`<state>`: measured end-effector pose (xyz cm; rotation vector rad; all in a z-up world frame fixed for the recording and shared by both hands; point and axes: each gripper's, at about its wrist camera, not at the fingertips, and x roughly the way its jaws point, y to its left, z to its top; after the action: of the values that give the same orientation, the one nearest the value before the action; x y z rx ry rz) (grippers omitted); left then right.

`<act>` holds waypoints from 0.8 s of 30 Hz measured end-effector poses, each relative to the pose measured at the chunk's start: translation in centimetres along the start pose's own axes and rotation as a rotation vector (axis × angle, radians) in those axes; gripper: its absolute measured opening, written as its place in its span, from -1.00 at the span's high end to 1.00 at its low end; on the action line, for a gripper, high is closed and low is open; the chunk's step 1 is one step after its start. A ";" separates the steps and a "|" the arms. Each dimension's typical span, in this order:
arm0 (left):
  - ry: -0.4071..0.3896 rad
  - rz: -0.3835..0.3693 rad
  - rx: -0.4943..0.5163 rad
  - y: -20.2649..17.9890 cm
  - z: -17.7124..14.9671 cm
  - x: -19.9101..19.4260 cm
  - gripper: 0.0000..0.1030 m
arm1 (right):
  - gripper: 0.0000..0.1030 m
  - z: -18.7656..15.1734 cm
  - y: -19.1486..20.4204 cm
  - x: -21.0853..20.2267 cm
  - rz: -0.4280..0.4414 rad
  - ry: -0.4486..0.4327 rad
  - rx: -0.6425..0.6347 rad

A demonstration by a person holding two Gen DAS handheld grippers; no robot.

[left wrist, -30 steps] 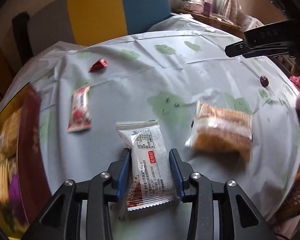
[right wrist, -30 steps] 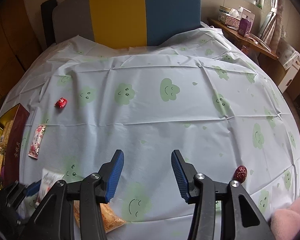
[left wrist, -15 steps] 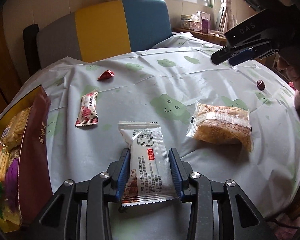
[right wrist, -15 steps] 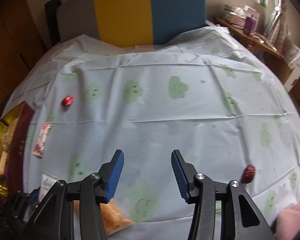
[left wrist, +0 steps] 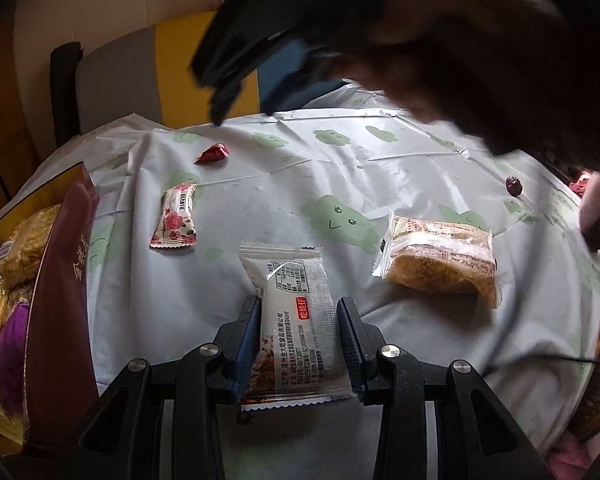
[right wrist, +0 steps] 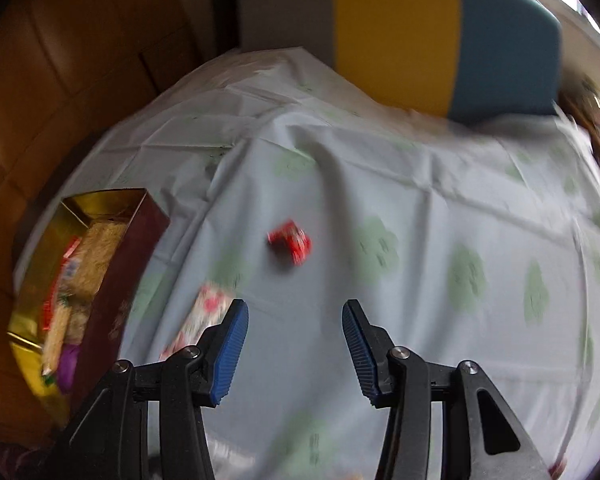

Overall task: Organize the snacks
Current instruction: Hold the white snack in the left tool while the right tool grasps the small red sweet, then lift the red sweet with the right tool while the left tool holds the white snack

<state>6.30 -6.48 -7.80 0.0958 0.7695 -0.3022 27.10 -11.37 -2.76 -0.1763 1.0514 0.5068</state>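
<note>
Already the gift box (right wrist: pixel 112 280) at the left edge of both views holds several snacks, so part of the sorting looks done. Five things remain on the counter (left wrist: pixel 380 168): a white snack packet (left wrist: pixel 296 320), a pink candy bar (left wrist: pixel 176 218), a red wrapped candy (left wrist: pixel 214 153), a clear-wrapped cake (left wrist: pixel 440 260) and a dark date (left wrist: pixel 513 186) far right.

The left claw (left wrist: pixel 298 336) pinches the white snack packet between its blue pads, low in the middle of its frame; I judge that this one goes into the gift box next.

The right claw (right wrist: pixel 292 344) is spread and empty. The red wrapped candy lies just above its gap in the blurred right view, apart from the pads, and the pink candy bar is partly behind its left finger.
</note>
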 end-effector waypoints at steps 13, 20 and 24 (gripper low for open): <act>-0.008 -0.021 -0.020 0.6 -0.1 0.3 0.24 | 0.24 4.4 1.1 8.7 -0.071 0.142 -0.166; -0.008 -0.015 -0.014 0.3 -0.2 0.3 0.24 | 0.64 3.2 1.1 7.2 -0.060 0.130 -0.147; -0.005 -0.017 -0.015 0.2 -0.2 0.3 0.24 | 0.64 0.4 -0.3 4.1 -0.054 0.138 -0.093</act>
<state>6.42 -6.32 -8.16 0.0738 0.7675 -0.3126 29.19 -10.17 -6.15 -0.3253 1.1548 0.5003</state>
